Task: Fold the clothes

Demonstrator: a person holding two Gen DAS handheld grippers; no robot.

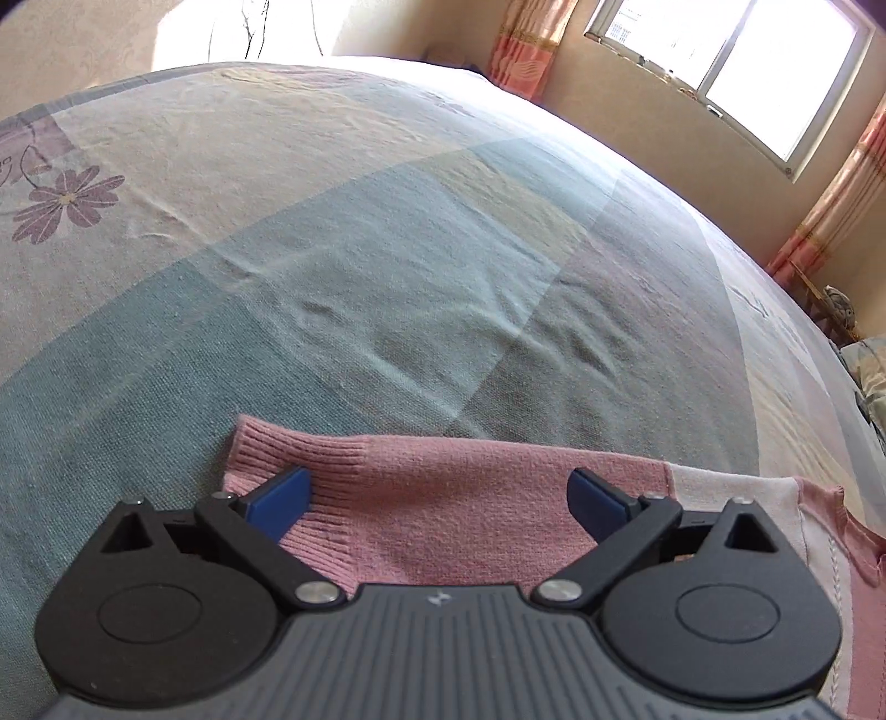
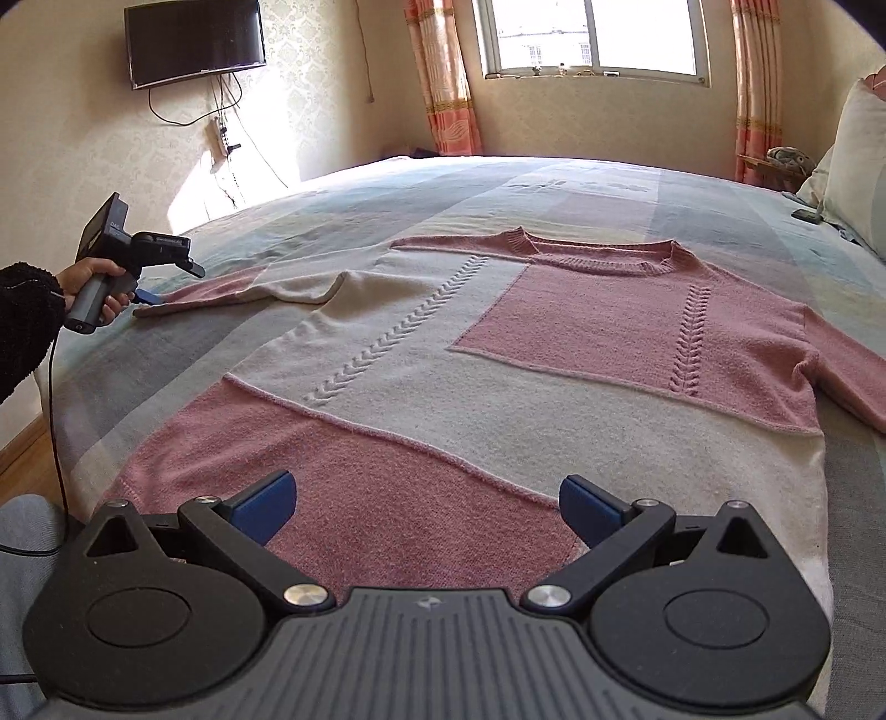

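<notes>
One sweater (image 2: 470,354) lay spread on the one bed (image 2: 692,199), pink and cream, with two sleeves showing, one stretched to the left and one running off to the right. Two grippers were in view, the left gripper (image 1: 437,498) over the left cuff and the right gripper (image 2: 426,507) over the near hem, each with two blue fingers spread apart. At the far side there was one window (image 2: 592,36) flanked by two curtains, one wall television (image 2: 194,39) at the far left, and one pillow (image 2: 858,160) at the right.
</notes>
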